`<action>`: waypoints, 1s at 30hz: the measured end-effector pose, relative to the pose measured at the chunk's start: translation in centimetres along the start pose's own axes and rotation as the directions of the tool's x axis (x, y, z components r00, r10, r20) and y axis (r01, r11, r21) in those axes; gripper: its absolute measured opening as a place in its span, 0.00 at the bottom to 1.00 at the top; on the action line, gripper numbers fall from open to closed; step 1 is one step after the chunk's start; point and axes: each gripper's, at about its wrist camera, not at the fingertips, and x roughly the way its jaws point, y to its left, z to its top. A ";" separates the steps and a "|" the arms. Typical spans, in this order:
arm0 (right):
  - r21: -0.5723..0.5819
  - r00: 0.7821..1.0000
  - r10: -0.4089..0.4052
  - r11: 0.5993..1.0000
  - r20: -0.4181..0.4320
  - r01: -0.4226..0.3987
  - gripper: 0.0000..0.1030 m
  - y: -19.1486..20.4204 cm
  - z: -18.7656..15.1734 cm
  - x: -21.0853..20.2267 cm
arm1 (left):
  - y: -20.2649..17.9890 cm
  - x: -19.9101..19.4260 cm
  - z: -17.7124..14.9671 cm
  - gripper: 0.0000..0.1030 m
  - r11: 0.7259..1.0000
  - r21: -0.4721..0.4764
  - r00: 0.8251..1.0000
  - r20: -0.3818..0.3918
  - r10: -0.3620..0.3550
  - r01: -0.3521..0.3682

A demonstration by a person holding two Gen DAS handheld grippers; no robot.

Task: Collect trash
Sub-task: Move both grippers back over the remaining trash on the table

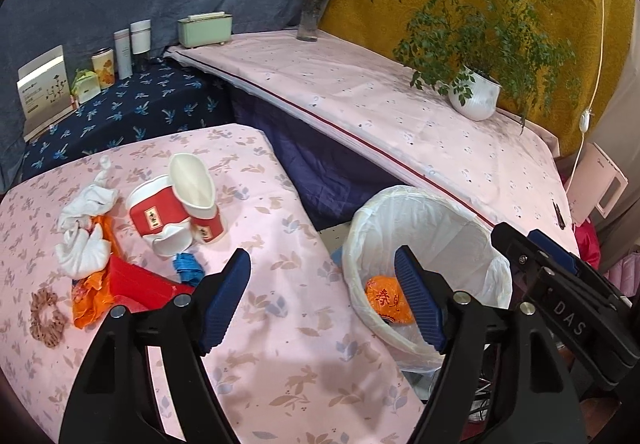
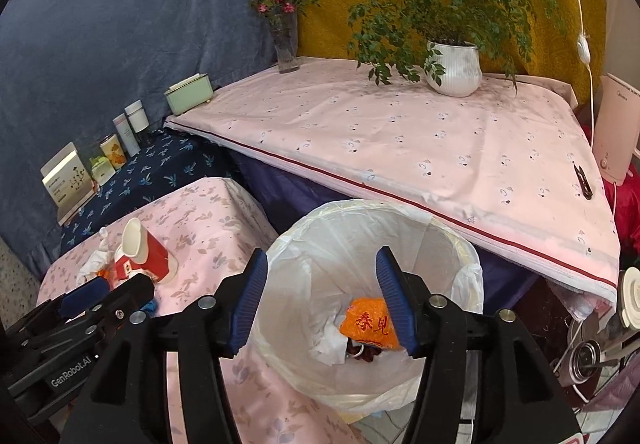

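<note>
My left gripper (image 1: 322,264) is open and empty above the pink rabbit-print table (image 1: 280,324), at its edge by the white lined trash bin (image 1: 400,196). My right gripper (image 2: 322,256) hangs open over the trash bin (image 2: 360,206), nothing between its pads. An orange wrapper (image 2: 368,320) and a white tissue (image 2: 332,340) lie inside the bin. Left on the table lie two red-and-white paper cups (image 1: 160,212), a crumpled white tissue (image 1: 88,228), another orange wrapper (image 1: 92,300), a red packet (image 1: 136,284) and a blue scrap (image 1: 188,264).
A brown scrunchie (image 1: 48,316) lies at the table's left edge. Behind the bin stands a higher pink-covered surface (image 2: 400,140) with a potted plant (image 2: 454,70) and a flower vase (image 2: 286,52). Bottles, boxes and a green case (image 1: 204,30) line the dark blue shelf.
</note>
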 end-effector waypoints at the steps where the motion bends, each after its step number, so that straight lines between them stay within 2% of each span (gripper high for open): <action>1: -0.004 1.000 0.005 1.000 0.000 -0.005 0.54 0.3 -0.1 -0.2 | 0.3 -0.2 0.0 0.69 1.000 -0.006 1.000 0.003 0.004 -0.004; 11: -0.058 0.998 0.057 0.997 0.008 -0.056 0.57 3.8 -0.6 -1.7 | 3.7 -2.8 -0.5 0.69 0.997 -0.062 0.998 0.036 0.052 -0.050; 18: -0.115 0.994 0.106 0.988 -0.010 -0.106 0.60 7.6 -1.8 -2.3 | 7.6 -4.3 -1.5 0.69 0.987 -0.123 0.994 0.040 0.106 -0.101; 25: -0.167 0.986 0.157 0.972 -0.061 -0.165 0.60 11.5 -3.9 -2.0 | 12.5 -5.7 -3.5 0.69 0.967 -0.182 0.982 0.023 0.186 -0.179; 30: -0.204 0.976 0.188 0.957 -0.106 -0.207 0.60 14.5 -5.4 -1.3 | 16.7 -6.3 -4.9 0.69 0.942 -0.235 0.969 -0.002 0.246 -0.239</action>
